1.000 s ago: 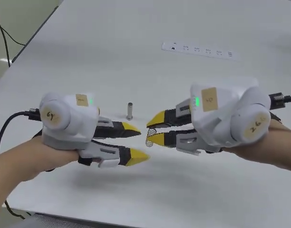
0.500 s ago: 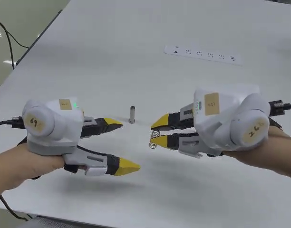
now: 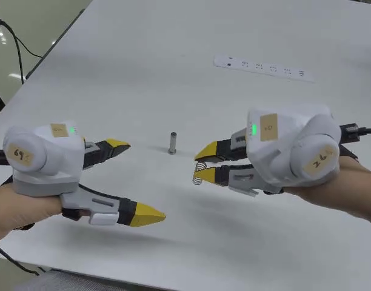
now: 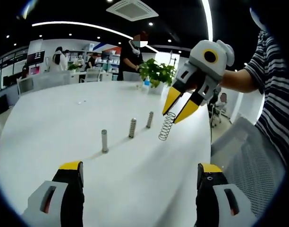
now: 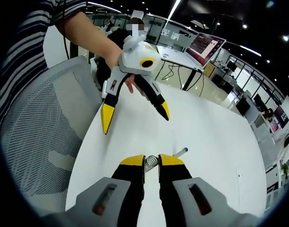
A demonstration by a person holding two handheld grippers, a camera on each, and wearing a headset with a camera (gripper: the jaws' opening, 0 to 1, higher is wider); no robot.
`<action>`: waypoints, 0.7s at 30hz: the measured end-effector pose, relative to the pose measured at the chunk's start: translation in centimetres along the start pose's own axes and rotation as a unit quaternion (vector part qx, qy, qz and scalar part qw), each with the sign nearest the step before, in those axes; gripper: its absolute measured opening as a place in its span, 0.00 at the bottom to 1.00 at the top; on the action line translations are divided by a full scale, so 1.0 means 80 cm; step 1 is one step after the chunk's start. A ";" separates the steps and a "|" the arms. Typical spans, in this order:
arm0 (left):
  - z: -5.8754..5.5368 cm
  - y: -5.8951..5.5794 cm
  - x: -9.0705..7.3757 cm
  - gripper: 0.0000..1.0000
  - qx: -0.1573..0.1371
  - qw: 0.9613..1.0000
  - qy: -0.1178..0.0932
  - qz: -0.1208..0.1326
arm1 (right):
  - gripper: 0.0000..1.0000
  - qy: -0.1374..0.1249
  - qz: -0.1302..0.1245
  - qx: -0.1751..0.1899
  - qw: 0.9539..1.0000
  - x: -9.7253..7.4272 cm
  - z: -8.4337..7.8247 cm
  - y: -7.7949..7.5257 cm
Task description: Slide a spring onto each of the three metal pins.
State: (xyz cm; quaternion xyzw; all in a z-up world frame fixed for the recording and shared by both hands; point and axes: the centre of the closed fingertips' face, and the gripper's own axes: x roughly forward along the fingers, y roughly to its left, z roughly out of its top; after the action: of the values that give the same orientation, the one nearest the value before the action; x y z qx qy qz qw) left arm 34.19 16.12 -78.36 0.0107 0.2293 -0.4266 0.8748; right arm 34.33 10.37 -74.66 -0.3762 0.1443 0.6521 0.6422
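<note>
Space has opened at the centre of the head view. Compared with one second ago, the left gripper (image 3: 140, 179) has drawn back toward the lower left of the frame, and its jaws stand wider apart, holding nothing. The right gripper (image 3: 201, 165) stays at the centre right, its jaws narrow and pinching the spring (image 3: 199, 174) by one end. The spring is just beside the bare pin (image 3: 172, 143), but not yet over it. In the left gripper view, the middle pin (image 4: 132, 127) and the far pin (image 4: 149, 119) already carry springs. I judge that the way is now free for this last spring to go onto the bare pin.
</note>
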 end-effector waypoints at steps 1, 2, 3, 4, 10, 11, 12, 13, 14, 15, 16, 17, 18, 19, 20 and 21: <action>-0.001 0.001 -0.002 0.98 -0.001 1.000 -0.001 0.002 | 0.08 0.000 0.000 0.000 1.000 0.001 0.000 -0.001; -0.001 0.002 -0.003 0.98 -0.002 1.000 -0.002 0.003 | 0.08 0.000 0.000 0.000 1.000 0.002 0.001 -0.001; -0.003 0.003 -0.005 0.98 -0.003 1.000 -0.002 0.006 | 0.08 -0.001 -0.001 0.000 1.000 0.002 0.002 -0.003; -0.004 0.004 -0.007 0.98 -0.004 1.000 -0.001 0.007 | 0.08 -0.001 -0.002 0.000 1.000 0.003 0.002 -0.004; -0.006 0.009 -0.013 0.98 -0.011 1.000 -0.006 0.017 | 0.08 -0.003 -0.009 -0.002 1.000 0.009 0.004 -0.015; -0.006 0.010 -0.014 0.98 -0.011 1.000 -0.006 0.018 | 0.08 -0.004 -0.011 -0.001 1.000 0.010 0.005 -0.017; -0.006 0.010 -0.015 0.98 -0.011 1.000 -0.007 0.018 | 0.08 -0.005 -0.013 0.001 1.000 0.011 0.005 -0.020; -0.006 0.010 -0.016 0.98 -0.012 1.000 -0.007 0.018 | 0.08 -0.006 -0.015 0.001 1.000 0.012 0.005 -0.023; -0.006 0.010 -0.016 0.98 -0.012 1.000 -0.008 0.018 | 0.08 -0.006 -0.018 0.002 1.000 0.014 0.005 -0.027; -0.006 0.010 -0.017 0.98 -0.012 1.000 -0.008 0.018 | 0.08 -0.005 -0.021 0.002 1.000 0.015 0.005 -0.030; -0.006 0.010 -0.017 0.98 -0.011 1.000 -0.008 0.018 | 0.08 -0.005 -0.024 0.002 1.000 0.016 0.005 -0.034; -0.007 0.011 -0.017 0.98 -0.011 1.000 -0.007 0.018 | 0.08 -0.004 -0.027 0.005 1.000 0.017 0.005 -0.039; -0.006 0.011 -0.017 0.98 -0.011 1.000 -0.008 0.019 | 0.08 -0.005 -0.029 0.006 1.000 0.018 0.005 -0.043; -0.006 0.011 -0.018 0.98 -0.012 1.000 -0.010 0.020 | 0.08 -0.007 -0.033 0.010 0.999 0.019 0.006 -0.049; -0.005 0.011 -0.018 0.98 -0.012 1.000 -0.010 0.020 | 0.08 -0.007 -0.036 0.011 0.999 0.020 0.007 -0.053; -0.005 0.011 -0.018 0.98 -0.012 1.000 -0.012 0.022 | 0.08 -0.008 -0.039 0.013 0.999 0.021 0.008 -0.060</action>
State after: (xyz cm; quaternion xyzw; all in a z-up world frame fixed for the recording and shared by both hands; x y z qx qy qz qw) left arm 33.97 17.85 -78.27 0.0006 0.2240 -0.4045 0.8867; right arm 38.82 12.64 -73.95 -0.3680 0.1327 0.6273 0.6734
